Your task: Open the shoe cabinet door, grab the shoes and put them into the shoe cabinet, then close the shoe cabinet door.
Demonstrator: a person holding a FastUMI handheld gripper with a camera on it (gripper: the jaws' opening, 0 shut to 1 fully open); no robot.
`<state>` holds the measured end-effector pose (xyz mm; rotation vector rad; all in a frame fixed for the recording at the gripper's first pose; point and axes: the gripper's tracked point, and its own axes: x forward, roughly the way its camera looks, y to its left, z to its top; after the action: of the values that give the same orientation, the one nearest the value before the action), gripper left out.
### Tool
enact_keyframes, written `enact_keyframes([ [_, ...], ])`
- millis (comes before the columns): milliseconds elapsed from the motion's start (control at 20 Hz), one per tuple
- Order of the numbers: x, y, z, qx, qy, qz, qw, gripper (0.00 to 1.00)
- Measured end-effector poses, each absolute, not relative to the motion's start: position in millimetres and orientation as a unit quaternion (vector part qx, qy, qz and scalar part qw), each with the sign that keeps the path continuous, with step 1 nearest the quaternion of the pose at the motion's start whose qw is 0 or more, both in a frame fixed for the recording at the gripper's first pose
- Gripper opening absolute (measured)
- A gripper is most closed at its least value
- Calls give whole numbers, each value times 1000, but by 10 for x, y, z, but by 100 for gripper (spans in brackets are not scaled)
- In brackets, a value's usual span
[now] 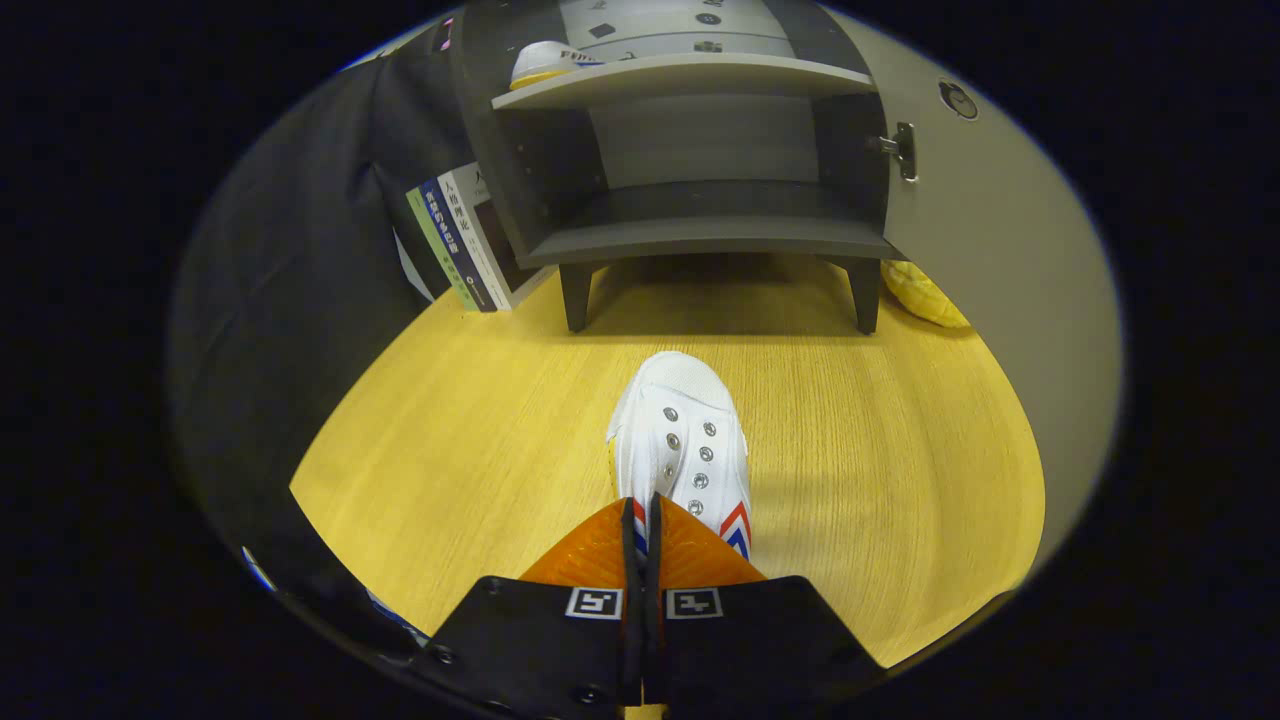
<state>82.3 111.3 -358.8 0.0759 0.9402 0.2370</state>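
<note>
A white canvas shoe with red and blue stripes points toward the cabinet, its heel end caught between my orange fingers. My gripper is shut on the shoe, jaws nearly together on a thin edge of it. Whether the shoe rests on the wooden tabletop or hangs just above it, I cannot tell. Beyond it stands the dark grey shoe cabinet on short legs, its door swung open to the right. A second white shoe lies on the cabinet's upper shelf, at its left end. The lower shelf is bare.
Several books lean against the cabinet's left side. A yellow soft object lies behind the cabinet's right leg, by the open door. Black cloth hangs along the left of the table.
</note>
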Motion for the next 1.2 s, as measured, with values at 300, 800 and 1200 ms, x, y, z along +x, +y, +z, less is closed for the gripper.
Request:
enact_keyframes([
  [300,1116,1172,-2948,53,394,133,908,2],
  [800,1702,1252,-1738,95,291,153,940,2],
  [1200,2289,1246,-957,101,219,152,959,2],
])
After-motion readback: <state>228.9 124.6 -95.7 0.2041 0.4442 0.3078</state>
